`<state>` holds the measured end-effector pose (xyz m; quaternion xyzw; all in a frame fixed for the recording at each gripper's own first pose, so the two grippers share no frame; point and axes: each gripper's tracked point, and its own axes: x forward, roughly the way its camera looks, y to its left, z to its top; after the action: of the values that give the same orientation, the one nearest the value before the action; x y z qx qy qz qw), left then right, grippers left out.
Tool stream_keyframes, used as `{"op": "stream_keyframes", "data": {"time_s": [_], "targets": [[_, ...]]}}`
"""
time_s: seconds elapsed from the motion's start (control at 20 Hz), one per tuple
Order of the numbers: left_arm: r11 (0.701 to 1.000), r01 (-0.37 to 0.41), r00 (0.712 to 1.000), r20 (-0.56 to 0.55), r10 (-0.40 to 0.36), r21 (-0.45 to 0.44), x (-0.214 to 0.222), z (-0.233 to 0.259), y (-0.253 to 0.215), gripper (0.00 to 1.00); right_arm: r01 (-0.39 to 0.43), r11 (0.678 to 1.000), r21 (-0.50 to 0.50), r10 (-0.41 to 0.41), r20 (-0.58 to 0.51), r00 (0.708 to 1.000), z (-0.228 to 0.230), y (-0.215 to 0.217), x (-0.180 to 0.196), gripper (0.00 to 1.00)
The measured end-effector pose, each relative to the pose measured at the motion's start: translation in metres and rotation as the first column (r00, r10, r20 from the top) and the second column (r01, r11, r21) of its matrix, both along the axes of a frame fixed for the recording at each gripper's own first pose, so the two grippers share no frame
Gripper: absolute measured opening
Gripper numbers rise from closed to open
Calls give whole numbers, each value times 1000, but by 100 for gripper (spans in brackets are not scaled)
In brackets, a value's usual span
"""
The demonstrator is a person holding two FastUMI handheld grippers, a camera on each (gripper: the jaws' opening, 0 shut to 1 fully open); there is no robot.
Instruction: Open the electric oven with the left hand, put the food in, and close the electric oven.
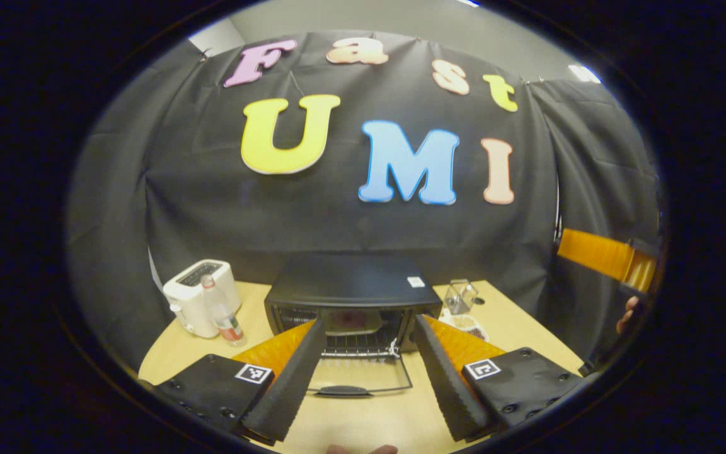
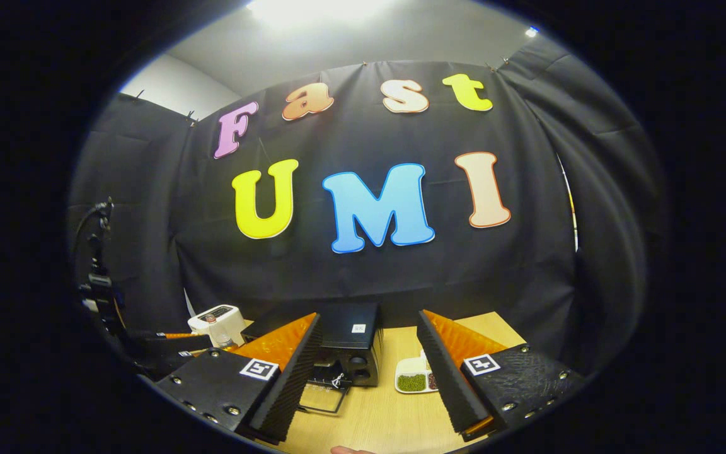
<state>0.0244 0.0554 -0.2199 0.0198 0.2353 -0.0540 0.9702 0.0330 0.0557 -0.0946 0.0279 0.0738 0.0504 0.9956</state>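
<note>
Hovering with jaws wide apart and empty, the left gripper (image 1: 369, 384) faced the open oven (image 1: 351, 296); the right gripper (image 2: 369, 378) likewise gaped above the table (image 2: 375, 416).

The electric oven (image 1: 353, 296) mouth is open, its door (image 1: 358, 378) lying flat on the tabletop (image 1: 527, 328) and blocking the straight approach. Toaster (image 1: 196, 293) and bottle (image 1: 221, 312) crowd its left side, a glass jar (image 1: 460, 295) and divided dish (image 2: 414, 376) its right
</note>
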Motion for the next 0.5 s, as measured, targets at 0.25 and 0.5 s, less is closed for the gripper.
{"op": "stream_keyframes", "data": {"time_s": [0.25,0.5], "targets": [[1000,-5,978,-207,11,30,-10,-73,8,96,23,1000,10,-23,3,1000,3,-16,-4,92],[997,18,909,-417,13,71,-21,-152,17,100,71,997,36,-70,-34,997,-11,-41,-4,92]]}}
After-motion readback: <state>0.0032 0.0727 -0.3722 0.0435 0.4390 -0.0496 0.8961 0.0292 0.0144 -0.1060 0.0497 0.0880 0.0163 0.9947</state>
